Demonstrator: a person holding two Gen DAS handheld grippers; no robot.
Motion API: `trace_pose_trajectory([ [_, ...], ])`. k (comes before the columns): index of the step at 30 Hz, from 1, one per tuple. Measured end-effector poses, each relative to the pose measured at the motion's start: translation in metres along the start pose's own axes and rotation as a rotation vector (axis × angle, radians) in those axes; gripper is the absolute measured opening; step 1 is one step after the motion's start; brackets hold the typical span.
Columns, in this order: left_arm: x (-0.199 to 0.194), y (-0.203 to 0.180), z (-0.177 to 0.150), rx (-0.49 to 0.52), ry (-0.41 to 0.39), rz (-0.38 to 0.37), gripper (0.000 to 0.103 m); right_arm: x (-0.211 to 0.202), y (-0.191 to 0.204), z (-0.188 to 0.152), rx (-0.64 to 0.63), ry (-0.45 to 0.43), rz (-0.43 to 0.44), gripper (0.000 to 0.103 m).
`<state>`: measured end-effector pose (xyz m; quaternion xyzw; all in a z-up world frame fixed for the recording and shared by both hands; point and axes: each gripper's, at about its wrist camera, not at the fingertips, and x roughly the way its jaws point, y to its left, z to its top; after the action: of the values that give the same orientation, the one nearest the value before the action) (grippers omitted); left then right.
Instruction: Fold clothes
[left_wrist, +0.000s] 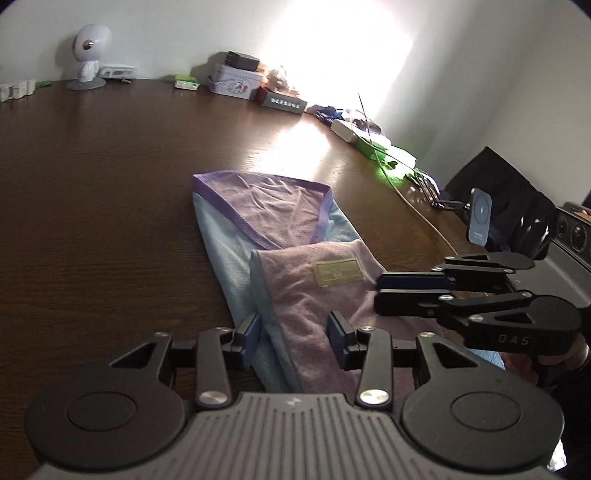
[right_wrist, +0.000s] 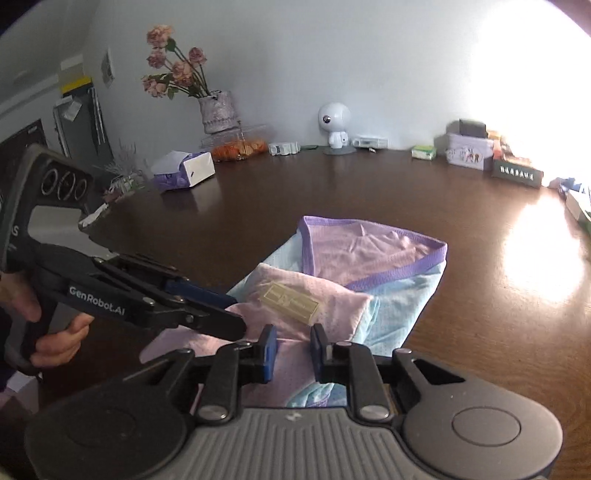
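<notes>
A dark brown wood-grain table (left_wrist: 110, 177) runs back to a pale wall, where a small white round-headed figurine (right_wrist: 334, 125), a vase of faded pink flowers (right_wrist: 218, 110) and a printed tin box (left_wrist: 234, 83) stand along the far edge; strong glare washes out the right side.

In the middle of the table lies the lilac and light-blue mesh garment (left_wrist: 266, 221), partly folded into a narrow stack. Its top layer is lilac with a darker purple bound edge, the layer under it pale blue, and a nearer lilac flap carries a yellowish rectangular label (left_wrist: 338, 273). The fabric looks thin, perforated and limp, wrinkling wherever it is doubled.

The left gripper (left_wrist: 293, 336) hangs over the near end of the garment with its jaws standing apart, cloth showing between them but not pinched. The right gripper (right_wrist: 293, 349) also has its jaws parted astride the lilac flap, though the gap is narrower; in the left view its jaws appear nearly together beside the flap's right edge, and I cannot tell whether they touch it.

By my reckoning the garment is light and soft and will sag and slide off itself when lifted, so a single pinch would let layers slip. The firmer purple binding, or the doubled fold edge near the label, seems the better place to take hold.
</notes>
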<state>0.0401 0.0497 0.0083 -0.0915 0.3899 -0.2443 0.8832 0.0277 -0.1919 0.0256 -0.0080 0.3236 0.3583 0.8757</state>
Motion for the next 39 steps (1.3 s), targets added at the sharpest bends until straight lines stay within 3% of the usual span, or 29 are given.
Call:
trace_pose_trajectory([
  [3,-0.015,-0.003,0.001,0.017,-0.039,-0.014,0.048,-0.021,0.004,0.001,-0.018,-0.054,0.024,0.020],
  [4,-0.012,-0.003,0.000,0.014,-0.024,-0.007,0.049,-0.022,0.004,-0.001,-0.023,-0.041,0.032,0.020],
  [6,-0.002,-0.002,0.001,0.015,0.018,0.019,0.049,-0.009,0.003,-0.012,-0.037,0.065,0.014,0.020],
  [7,0.001,0.000,0.003,0.014,0.030,0.025,0.049,-0.009,0.002,-0.013,-0.022,0.070,0.017,0.020],
  [10,0.000,0.013,0.040,-0.002,-0.037,0.087,0.054,-0.023,-0.009,0.005,0.046,-0.002,0.050,0.025],
  [13,0.032,0.029,0.084,0.041,-0.005,0.148,0.057,-0.006,-0.043,0.041,0.099,-0.027,-0.063,0.046],
  [14,0.044,0.034,0.094,0.042,0.011,0.160,0.057,0.005,-0.056,0.052,0.114,-0.017,-0.108,0.046],
  [16,0.066,0.043,0.109,0.021,0.034,0.182,0.051,0.032,-0.081,0.068,0.154,0.027,-0.174,0.042],
  [18,0.080,0.048,0.115,0.013,0.044,0.177,0.045,0.057,-0.102,0.077,0.201,0.073,-0.173,0.040],
  [19,0.083,0.050,0.115,0.008,0.046,0.178,0.027,0.066,-0.109,0.079,0.213,0.092,-0.171,0.037],
  [20,0.086,0.052,0.115,0.003,0.049,0.180,0.018,0.074,-0.113,0.079,0.216,0.108,-0.187,0.034],
  [21,0.089,0.053,0.114,-0.002,0.051,0.182,0.003,0.079,-0.114,0.079,0.205,0.118,-0.202,0.021],
  [22,0.087,0.056,0.113,-0.024,0.043,0.178,0.003,0.080,-0.113,0.079,0.194,0.120,-0.207,0.003],
  [23,0.082,0.058,0.112,-0.048,0.028,0.174,0.003,0.079,-0.112,0.078,0.193,0.125,-0.203,0.002],
  [25,0.060,0.052,0.107,-0.056,-0.021,0.164,0.002,0.068,-0.105,0.079,0.168,0.102,-0.178,0.001],
  [28,0.013,0.027,0.089,0.015,-0.112,0.156,0.002,0.024,-0.083,0.078,0.097,0.033,-0.128,0.001],
  [30,-0.010,0.001,0.064,0.067,-0.151,0.227,0.002,-0.010,-0.064,0.069,0.037,0.001,-0.103,0.001],
  [32,-0.023,-0.023,0.032,0.106,-0.158,0.238,0.002,-0.036,-0.043,0.052,-0.012,-0.004,-0.080,0.001],
  [35,-0.029,-0.051,-0.019,0.140,-0.144,0.256,0.003,-0.055,-0.016,0.013,-0.041,0.064,-0.081,0.001],
  [37,-0.030,-0.056,-0.049,0.133,-0.108,0.271,0.009,-0.060,-0.005,-0.012,-0.034,0.121,-0.090,0.007],
  [39,-0.042,-0.055,-0.061,0.115,-0.073,0.228,0.015,-0.071,0.002,-0.023,-0.035,0.134,-0.076,0.009],
])
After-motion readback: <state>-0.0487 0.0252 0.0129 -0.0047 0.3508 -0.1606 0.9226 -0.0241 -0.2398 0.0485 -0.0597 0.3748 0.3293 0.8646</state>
